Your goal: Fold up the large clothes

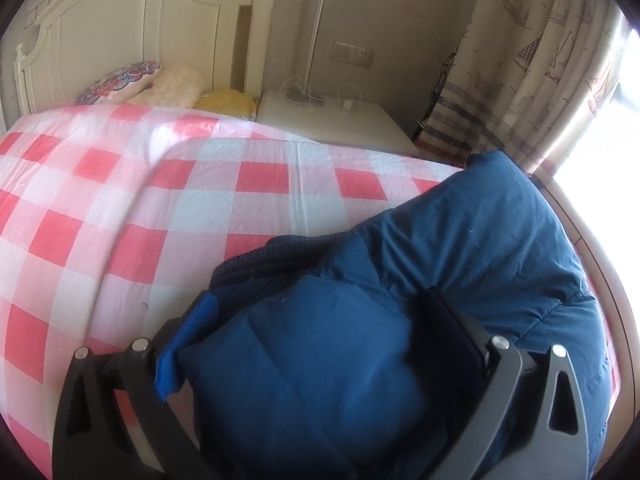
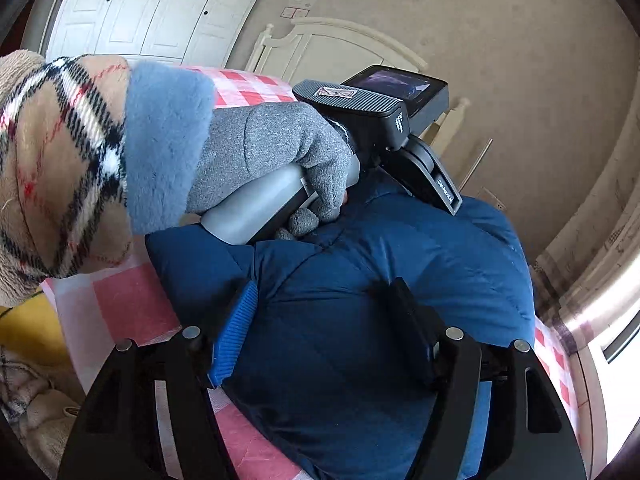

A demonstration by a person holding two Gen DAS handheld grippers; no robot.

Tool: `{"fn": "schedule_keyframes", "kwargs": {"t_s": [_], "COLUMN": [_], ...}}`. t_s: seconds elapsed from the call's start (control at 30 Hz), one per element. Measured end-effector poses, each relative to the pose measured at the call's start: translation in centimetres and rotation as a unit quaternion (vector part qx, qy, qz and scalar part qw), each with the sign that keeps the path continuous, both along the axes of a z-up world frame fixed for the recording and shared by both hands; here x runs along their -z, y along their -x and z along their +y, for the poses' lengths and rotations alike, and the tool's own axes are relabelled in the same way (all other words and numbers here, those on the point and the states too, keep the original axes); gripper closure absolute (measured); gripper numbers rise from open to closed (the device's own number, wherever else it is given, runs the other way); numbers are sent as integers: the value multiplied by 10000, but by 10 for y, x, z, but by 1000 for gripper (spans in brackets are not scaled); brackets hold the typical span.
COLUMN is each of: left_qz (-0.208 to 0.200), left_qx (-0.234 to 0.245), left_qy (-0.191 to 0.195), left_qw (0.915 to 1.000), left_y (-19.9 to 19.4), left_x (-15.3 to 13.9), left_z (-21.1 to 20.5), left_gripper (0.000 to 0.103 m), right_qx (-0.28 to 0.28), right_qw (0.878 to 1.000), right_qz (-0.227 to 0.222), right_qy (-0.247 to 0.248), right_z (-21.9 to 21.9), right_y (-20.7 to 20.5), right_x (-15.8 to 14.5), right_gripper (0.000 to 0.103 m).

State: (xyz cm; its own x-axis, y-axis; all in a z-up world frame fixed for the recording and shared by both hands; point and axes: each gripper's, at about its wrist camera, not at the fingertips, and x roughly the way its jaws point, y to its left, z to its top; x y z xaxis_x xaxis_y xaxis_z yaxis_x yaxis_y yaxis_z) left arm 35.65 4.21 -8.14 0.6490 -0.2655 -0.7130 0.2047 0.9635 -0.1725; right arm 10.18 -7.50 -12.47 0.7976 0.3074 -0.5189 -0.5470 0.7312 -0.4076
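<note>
Work surface: bed (image 1: 120,208) under a red-and-white checked cover; the jacket lies at its right side in the left wrist view, close to the bed's edge.
Jacket: blue padded jacket (image 1: 460,240), bunched into a thick bundle on the cover; a dark ribbed hem shows at its left end in the left wrist view.
Open room: a wide bare stretch of checked cover extends to the left of the jacket and back toward the pillows (image 1: 160,84).
Far boundary: white headboard (image 1: 132,32) behind the pillows.
Right boundary: nightstand (image 1: 340,120) with a lamp and cables stands just beside the bed; a patterned curtain (image 1: 540,60) hangs past it by a bright window.
Bed edge: curved rim visible to the right of the jacket in both views, with little cover left between jacket and rim.
Left gripper (image 1: 320,320): jaws spread wide with a fold of the jacket bulging between them; the blue pad and the dark finger each lie against the fabric, but whether they clamp it cannot be told.
Right gripper (image 2: 324,328): jaws apart, straddling the top of the jacket bundle; the fingers rest against the fabric without a clear pinch, so it reads as released.
Hand (image 2: 272,160): grey-gloved, wrapped round the left gripper's handle directly above the jacket; a plaid sleeve with a blue fleece cuff sits behind it.
</note>
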Motion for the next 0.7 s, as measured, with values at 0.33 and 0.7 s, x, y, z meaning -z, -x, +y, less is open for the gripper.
{"fn": "schedule_keyframes", "kwargs": {"t_s": [0.33,0.7], "left_qz": [-151,-149], "left_qx": [-127,-144], "left_qy": [-236,-214], "left_qw": [9995,9996], "left_y": [4,3], "left_x": [-3,-3], "left_z": [-2,-1], "left_gripper": [1,1], "right_qx": [-426,968], "right_qw": [9875,9623], "right_qz": [640,1520], "right_qy": [-1375,-2038], "right_z": [-87,-113], "right_y": [-51,-271], "right_x": [-93,-89], "right_gripper": [38,39]}}
